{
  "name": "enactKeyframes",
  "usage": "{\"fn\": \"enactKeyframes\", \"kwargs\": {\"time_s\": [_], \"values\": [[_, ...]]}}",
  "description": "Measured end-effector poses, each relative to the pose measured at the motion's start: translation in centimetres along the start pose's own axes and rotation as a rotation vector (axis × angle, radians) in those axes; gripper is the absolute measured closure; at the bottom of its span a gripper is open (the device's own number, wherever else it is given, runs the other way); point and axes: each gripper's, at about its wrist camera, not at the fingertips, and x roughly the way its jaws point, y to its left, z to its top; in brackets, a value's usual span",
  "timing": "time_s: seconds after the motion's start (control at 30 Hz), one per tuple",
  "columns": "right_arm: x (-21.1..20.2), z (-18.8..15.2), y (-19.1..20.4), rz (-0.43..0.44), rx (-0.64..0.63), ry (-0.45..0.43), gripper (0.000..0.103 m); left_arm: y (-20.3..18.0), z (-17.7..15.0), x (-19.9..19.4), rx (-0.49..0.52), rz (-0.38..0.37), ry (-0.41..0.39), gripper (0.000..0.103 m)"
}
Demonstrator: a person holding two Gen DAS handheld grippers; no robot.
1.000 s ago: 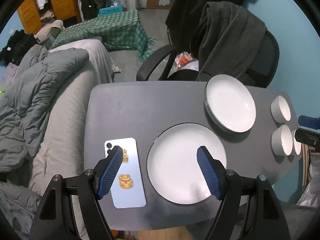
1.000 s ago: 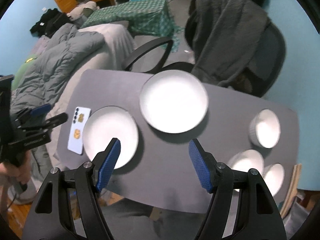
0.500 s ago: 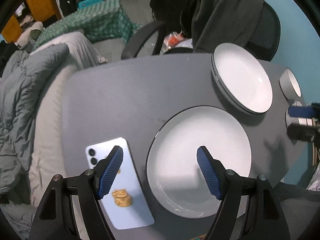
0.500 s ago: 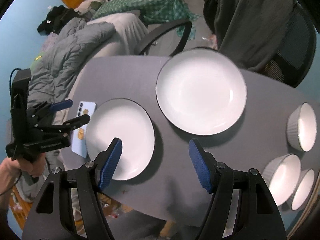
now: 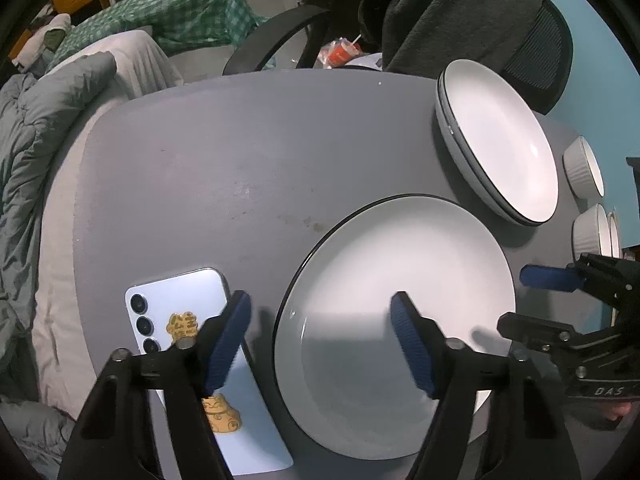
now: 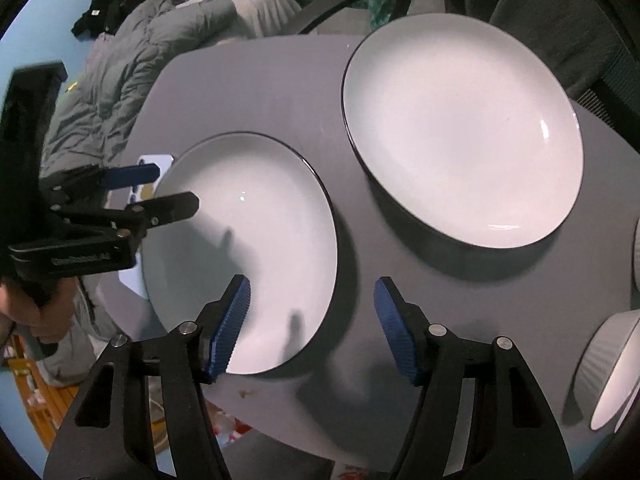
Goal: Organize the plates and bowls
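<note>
Both grippers' jaws are closing, unclamped, astride the round white black-rimmed ceramic plate (image 5: 400, 300): left gripper (image 5: 320, 344) at nine o'clock, right gripper (image 6: 310, 326) at four. Seat each rim deep between pads, avoiding the pale-blue phone (image 5: 180, 292).

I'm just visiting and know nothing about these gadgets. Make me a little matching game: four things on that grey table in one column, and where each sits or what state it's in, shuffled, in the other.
Things
1. phone
2. single plate
3. stacked plates
4. ribbed bowls

Places or states
A. piled together at the far side, in front of the office chair
B. along the table's right edge
C. lying back side up, camera lenses and gold cat sticker showing
D. flat on the table, with both grippers poised at its opposite sides

Pairs: 1-C, 2-D, 3-A, 4-B
</note>
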Motion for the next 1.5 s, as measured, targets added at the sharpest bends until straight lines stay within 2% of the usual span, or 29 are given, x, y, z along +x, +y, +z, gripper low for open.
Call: {"fn": "enactKeyframes", "kwargs": {"time_s": [0.07, 0.2, 0.3, 0.53, 0.77, 0.9, 1.23, 1.5], "values": [[0.4, -0.1, -0.3, 0.006, 0.013, 0.009, 0.045, 0.0, 0.2, 0.3, -0.007, -0.013, 0.014, 0.040], [0.6, -0.2, -0.9, 0.029, 0.042, 0.019, 0.050, 0.4, 0.1, 1.0, -0.030, -0.026, 0.040, 0.056], [0.7, -0.3, -1.2, 0.032, 0.044, 0.022, 0.053, 0.5, -0.2, 1.1, -0.037, -0.030, 0.040, 0.057], [2.0, 0.2, -1.2, 0.046, 0.058, 0.048, 0.067, 1.6, -0.2, 1.5, -0.076, -0.015, 0.062, 0.078], [2.1, -0.5, -2.0, 0.048, 0.079, 0.069, 0.087, 1.9, -0.5, 1.2, -0.095, -0.014, 0.059, 0.079], [2.2, -0.3, -2.6, 0.078, 0.111, 0.080, 0.087, 2.1, -0.5, 1.4, -0.094, -0.020, 0.059, 0.079], [2.0, -0.6, -3.0, 0.081, 0.108, 0.069, 0.090, 1.2, -0.1, 1.6, -0.066, -0.010, 0.087, 0.079], [1.7, -1.3, -4.1, 0.098, 0.163, 0.072, 0.091, -1.4, -1.3, 2.2, -0.024, -0.015, 0.128, 0.079]]}}
